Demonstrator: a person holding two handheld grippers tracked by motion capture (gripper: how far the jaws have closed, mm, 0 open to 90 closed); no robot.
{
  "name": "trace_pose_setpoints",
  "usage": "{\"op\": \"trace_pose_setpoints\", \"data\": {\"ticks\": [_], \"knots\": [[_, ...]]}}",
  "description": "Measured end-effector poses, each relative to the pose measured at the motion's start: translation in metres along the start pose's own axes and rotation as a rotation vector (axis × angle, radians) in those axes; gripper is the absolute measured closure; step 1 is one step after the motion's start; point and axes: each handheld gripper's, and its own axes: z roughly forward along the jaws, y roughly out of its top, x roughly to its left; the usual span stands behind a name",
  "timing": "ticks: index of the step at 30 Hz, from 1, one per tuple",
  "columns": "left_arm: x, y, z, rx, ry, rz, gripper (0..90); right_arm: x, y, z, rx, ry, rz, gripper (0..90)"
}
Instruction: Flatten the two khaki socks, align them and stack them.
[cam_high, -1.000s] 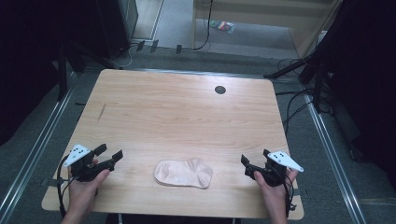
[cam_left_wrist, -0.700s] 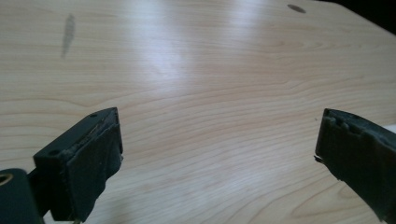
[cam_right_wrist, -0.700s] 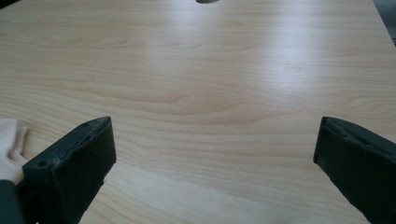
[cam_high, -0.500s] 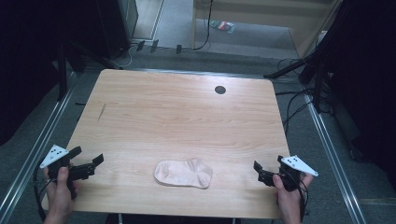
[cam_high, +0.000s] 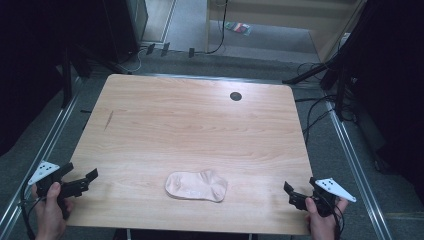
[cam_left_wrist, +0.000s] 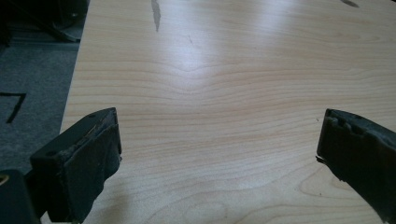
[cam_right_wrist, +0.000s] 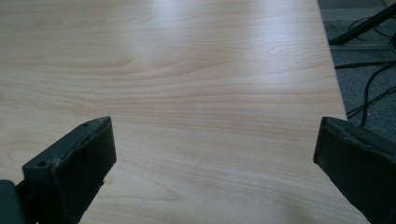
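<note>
Both our grippers, left gripper (cam_high: 82, 180) and right gripper (cam_high: 294, 195), moved outward from the soft, lumpy pink sock (cam_high: 196, 185); jaws stood wide, empty, the left's having just opened.

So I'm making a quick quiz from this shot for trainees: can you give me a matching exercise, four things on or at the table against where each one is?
Things:
1. sock
2. left tongs
3. right tongs
4. dark round hole

Places:
A. far part of the table, right of the middle
B. near right corner of the table, jaws open with nothing between them
C. near edge, about the middle, lying flat
D. near left edge of the table, jaws open with nothing between them

Pairs: 1-C, 2-D, 3-B, 4-A
</note>
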Motion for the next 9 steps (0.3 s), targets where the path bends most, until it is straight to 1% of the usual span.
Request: {"op": "trace_pose_setpoints", "data": {"ticks": [1,4,7,9], "knots": [[-0.0002,-0.0001,0.0010,0.001,0.001,0.002,0.0,-0.0018,-0.0003,0.0000,-0.006,0.002,0.011,0.0],[0.0001,-0.0001,0.0015,0.002,0.000,0.002,0.0,-0.0056,-0.0030,0.0013,0.010,-0.005,0.026,0.0],[0.0006,0.0001,0.0026,0.006,-0.004,0.001,0.0,-0.0068,-0.0023,0.0004,0.002,0.005,0.031,0.0],[0.0005,0.0005,0.0032,0.012,-0.005,0.001,0.0,-0.0052,-0.0021,0.0012,0.010,0.003,0.027,0.0]]}}
